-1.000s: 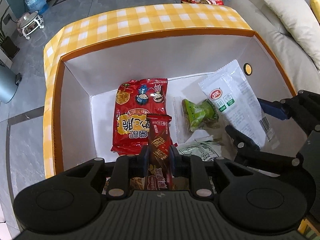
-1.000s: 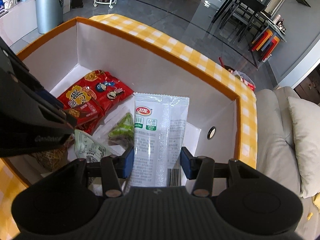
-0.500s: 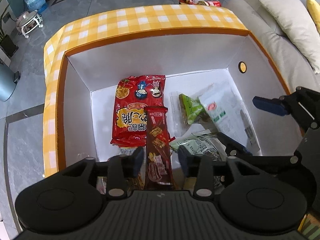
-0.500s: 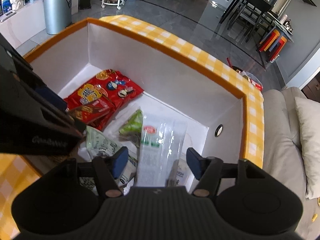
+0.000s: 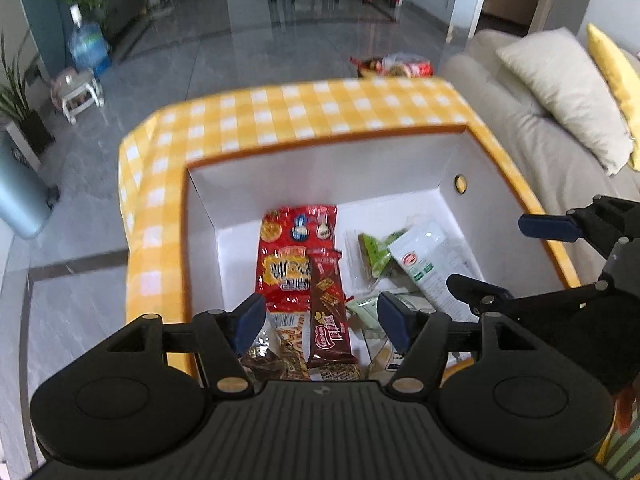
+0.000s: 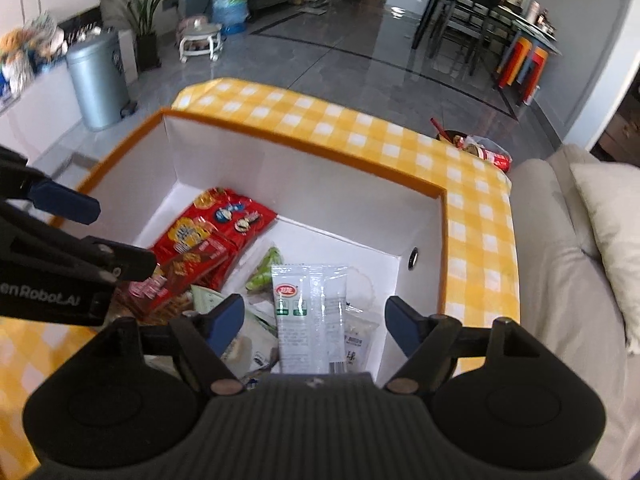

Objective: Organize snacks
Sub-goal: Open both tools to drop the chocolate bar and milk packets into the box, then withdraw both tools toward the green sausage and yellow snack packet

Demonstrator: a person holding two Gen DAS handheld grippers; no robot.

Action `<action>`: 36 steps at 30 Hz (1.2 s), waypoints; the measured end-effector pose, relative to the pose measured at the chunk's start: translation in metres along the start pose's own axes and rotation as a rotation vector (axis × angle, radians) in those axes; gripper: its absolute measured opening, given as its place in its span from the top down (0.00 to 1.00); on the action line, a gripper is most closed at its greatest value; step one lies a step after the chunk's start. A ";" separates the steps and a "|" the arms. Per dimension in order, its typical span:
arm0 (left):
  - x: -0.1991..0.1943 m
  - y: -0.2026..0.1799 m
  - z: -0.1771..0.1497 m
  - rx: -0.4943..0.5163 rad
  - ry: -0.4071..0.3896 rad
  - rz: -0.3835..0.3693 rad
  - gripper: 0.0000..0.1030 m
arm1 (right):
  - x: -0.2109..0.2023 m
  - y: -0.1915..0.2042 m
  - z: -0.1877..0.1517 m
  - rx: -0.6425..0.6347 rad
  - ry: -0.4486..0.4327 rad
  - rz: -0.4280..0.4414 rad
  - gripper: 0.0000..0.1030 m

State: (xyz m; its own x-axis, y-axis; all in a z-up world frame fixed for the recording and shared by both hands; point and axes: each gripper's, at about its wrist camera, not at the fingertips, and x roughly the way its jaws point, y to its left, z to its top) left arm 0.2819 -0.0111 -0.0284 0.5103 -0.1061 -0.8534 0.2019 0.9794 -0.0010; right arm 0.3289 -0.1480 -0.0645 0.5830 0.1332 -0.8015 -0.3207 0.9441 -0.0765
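Both grippers hung over the white box (image 5: 332, 176) with the yellow checked rim; left gripper (image 5: 322, 316) jaws were opening wide, nothing pinched, brown chocolate bar (image 5: 330, 304) lying loose on the red snack bag (image 5: 294, 252); right gripper (image 6: 312, 318) was opening too, white packet (image 6: 308, 312) resting in the box beneath its fingers, not gripped.

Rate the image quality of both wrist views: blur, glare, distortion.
Left wrist view: motion blur smears the checked box rim and room; the brown wafer bar stays readable; fisheye bends the edges. Right wrist view: similar blur on the rim; window glare streaks the glossy floor; the white packet is fairly sharp.
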 end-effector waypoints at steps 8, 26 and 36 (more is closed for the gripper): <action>-0.050 -0.015 -0.025 0.049 -0.135 0.024 0.26 | -0.054 -0.004 -0.016 0.093 -0.070 -0.001 0.27; -0.102 -0.023 -0.089 -0.073 -0.298 0.053 0.23 | -0.122 -0.001 -0.111 0.145 -0.155 -0.026 0.20; -0.079 -0.049 -0.119 -0.035 -0.253 0.030 0.23 | -0.112 0.003 -0.166 0.171 -0.110 -0.066 0.20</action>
State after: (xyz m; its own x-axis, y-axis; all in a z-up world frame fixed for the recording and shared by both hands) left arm 0.1318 -0.0299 -0.0228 0.7092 -0.1123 -0.6960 0.1572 0.9876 0.0008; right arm 0.1384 -0.2106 -0.0734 0.6796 0.0928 -0.7277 -0.1533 0.9880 -0.0171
